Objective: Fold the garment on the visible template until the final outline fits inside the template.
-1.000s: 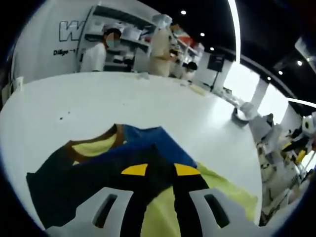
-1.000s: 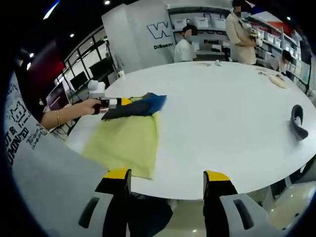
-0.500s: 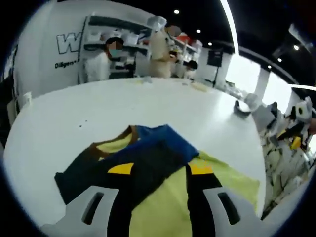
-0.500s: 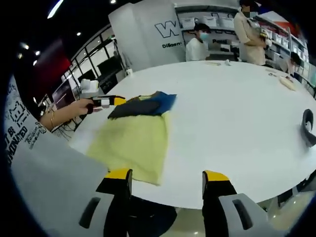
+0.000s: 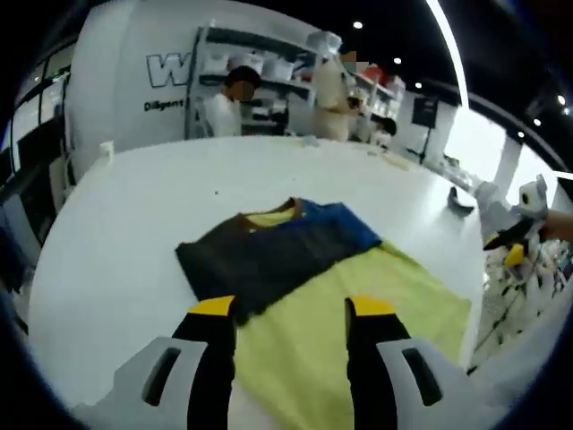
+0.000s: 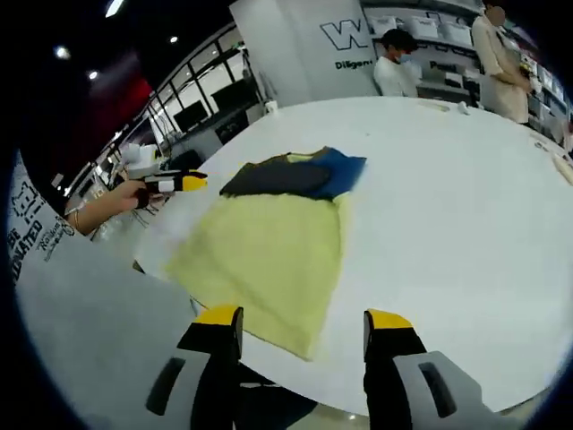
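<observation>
Garment (image 5: 273, 255): you have it lying folded on the white table (image 5: 116, 224); dark panel nearest you, blue part (image 5: 345, 226) at its far right, brown-edged collar with a yellow patch at the far edge; its near right portion overlaps the far end of the template.
Template (image 5: 358, 313): yellow-green sheet, flat on the table; it runs from under the garment toward the near right edge; in the right gripper view (image 6: 264, 255) the garment (image 6: 291, 175) sits at its far end.
Left gripper (image 5: 282, 309): your jaws stand apart, yellow-tipped, holding nothing; they hover above the near edge of the garment and template; in the right gripper view it (image 6: 175, 182) sits in your hand (image 6: 125, 193) at the left, just beside the garment's left edge.
Right gripper (image 6: 300, 318): your jaws are parted and empty; they sit over the template's near edge at the table rim.
Background: two people (image 5: 228, 103) stand by shelves beyond the far side of the table.
</observation>
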